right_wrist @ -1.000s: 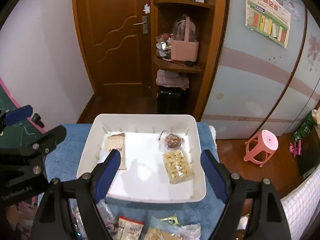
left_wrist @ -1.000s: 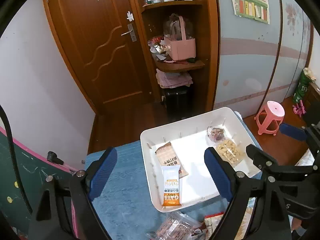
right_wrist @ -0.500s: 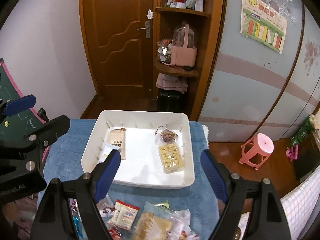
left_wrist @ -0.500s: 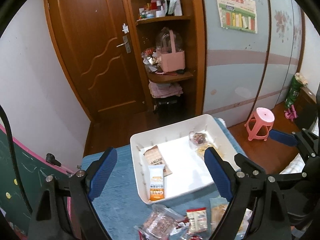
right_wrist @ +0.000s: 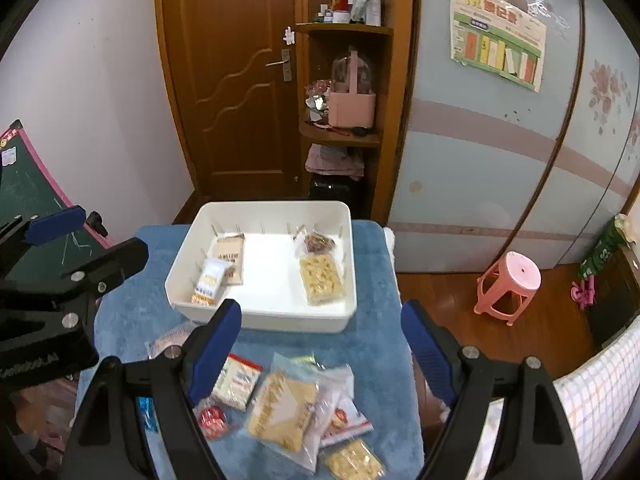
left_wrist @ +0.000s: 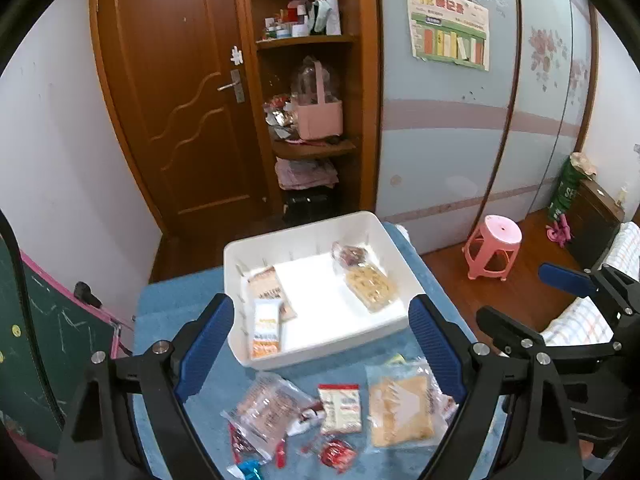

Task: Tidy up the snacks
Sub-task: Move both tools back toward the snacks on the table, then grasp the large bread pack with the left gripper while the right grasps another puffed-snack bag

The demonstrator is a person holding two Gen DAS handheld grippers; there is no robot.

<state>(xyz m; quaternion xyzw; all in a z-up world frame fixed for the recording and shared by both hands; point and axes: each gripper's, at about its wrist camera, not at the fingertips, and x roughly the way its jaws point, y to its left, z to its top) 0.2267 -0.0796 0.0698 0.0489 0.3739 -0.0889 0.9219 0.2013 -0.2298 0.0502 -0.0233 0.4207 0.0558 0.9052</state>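
Note:
A white tray (left_wrist: 240, 252) (right_wrist: 340, 322) sits on the blue-covered table. It holds an orange-and-white packet (left_wrist: 266, 328) (right_wrist: 210, 278), a brown packet (left_wrist: 264, 286) (right_wrist: 230, 258), a yellow cracker bag (left_wrist: 372, 286) (right_wrist: 322, 280) and a dark snack bag (left_wrist: 350, 254) (right_wrist: 316, 242). In front of the tray lie loose snacks: a clear pink bag (left_wrist: 266, 408), a small white-red packet (left_wrist: 340, 408) (right_wrist: 236, 382), a large yellow bag (left_wrist: 400, 410) (right_wrist: 284, 404) and a red candy (left_wrist: 338, 454) (right_wrist: 212, 418). My left gripper (left_wrist: 322, 344) and right gripper (right_wrist: 322, 350) are both open and empty above the loose snacks.
The blue cloth table (left_wrist: 176, 300) ends near a green chalkboard (left_wrist: 36, 340) on the left. A pink stool (left_wrist: 494, 246) (right_wrist: 510, 280) stands on the wooden floor at right. A door and a shelf unit (left_wrist: 308, 92) are behind the table.
Both grippers have pulled back and up from the tray. The tray now looks smaller and the loose snacks in front of it have come into view.

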